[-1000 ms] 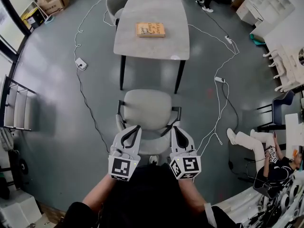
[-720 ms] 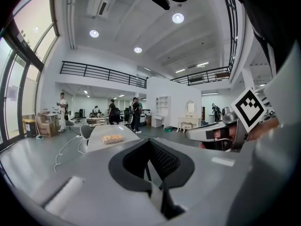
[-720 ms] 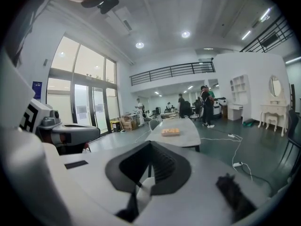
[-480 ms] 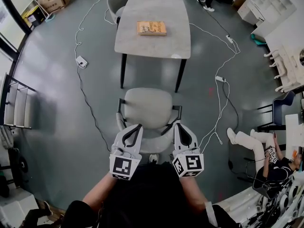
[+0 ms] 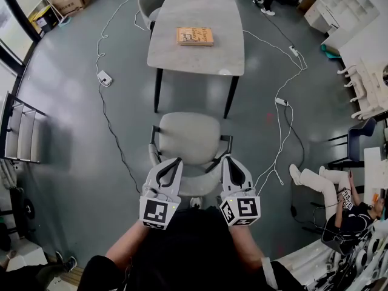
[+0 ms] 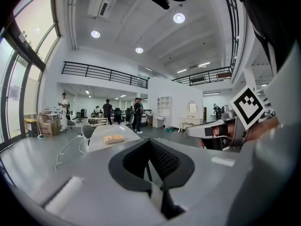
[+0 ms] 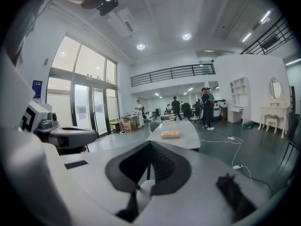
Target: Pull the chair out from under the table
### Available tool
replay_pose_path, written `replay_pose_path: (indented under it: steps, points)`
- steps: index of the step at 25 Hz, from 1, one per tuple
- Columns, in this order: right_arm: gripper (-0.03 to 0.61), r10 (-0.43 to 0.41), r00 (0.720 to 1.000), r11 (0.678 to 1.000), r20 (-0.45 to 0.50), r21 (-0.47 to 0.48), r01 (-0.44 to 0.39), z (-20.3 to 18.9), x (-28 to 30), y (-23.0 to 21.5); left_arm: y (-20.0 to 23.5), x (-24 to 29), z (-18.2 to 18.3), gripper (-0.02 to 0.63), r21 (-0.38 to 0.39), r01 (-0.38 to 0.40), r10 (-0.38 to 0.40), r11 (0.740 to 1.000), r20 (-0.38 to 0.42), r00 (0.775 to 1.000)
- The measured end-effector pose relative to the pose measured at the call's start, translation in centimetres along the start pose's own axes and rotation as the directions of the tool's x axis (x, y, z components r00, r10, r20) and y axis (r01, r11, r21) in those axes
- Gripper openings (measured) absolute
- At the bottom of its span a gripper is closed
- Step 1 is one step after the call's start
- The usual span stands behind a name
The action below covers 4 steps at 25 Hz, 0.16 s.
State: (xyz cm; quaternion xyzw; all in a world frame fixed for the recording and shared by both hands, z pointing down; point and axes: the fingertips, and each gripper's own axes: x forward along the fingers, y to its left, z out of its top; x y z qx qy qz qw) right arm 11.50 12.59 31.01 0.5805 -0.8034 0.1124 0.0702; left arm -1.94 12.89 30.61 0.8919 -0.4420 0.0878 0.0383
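Plainly, the left gripper (image 6: pixel 149 142) has its jaws closed tip to tip with nothing clamped between them, and the right gripper (image 7: pixel 150 144) is closed and empty in the same way. In the head view both sit side by side at lower centre, marker cubes toward the person, tips pointing up the frame over the rear edge of the chair (image 5: pixel 185 137). Whether either tip touches the backrest cannot be told. The chair stands in the middle of the frame, fully clear of the table (image 5: pixel 176 56), with a strip of grey floor (image 5: pixel 73 132) between its seat and the table's two near legs. A tan book (image 5: pixel 195 36) lies flat on the tabletop, toward the far end. A second chair (image 5: pixel 148 5) is at the table's upper left corner. White cables (image 5: pixel 100 50) trail across the floor on both sides of the table. At lower right a person (image 5: pixel 330 193) sits on the floor
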Motion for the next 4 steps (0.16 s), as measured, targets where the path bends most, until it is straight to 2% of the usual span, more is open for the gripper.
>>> replay_pose_path:
  steps: [4]
  points:
    - [0.015, 0.003, 1.0, 1.0, 0.0, 0.003, -0.003, -0.1, 0.07, 0.14, 0.15, -0.02, -0.07, 0.008, -0.004, 0.002, -0.002, 1.0, -0.001, 1.0]
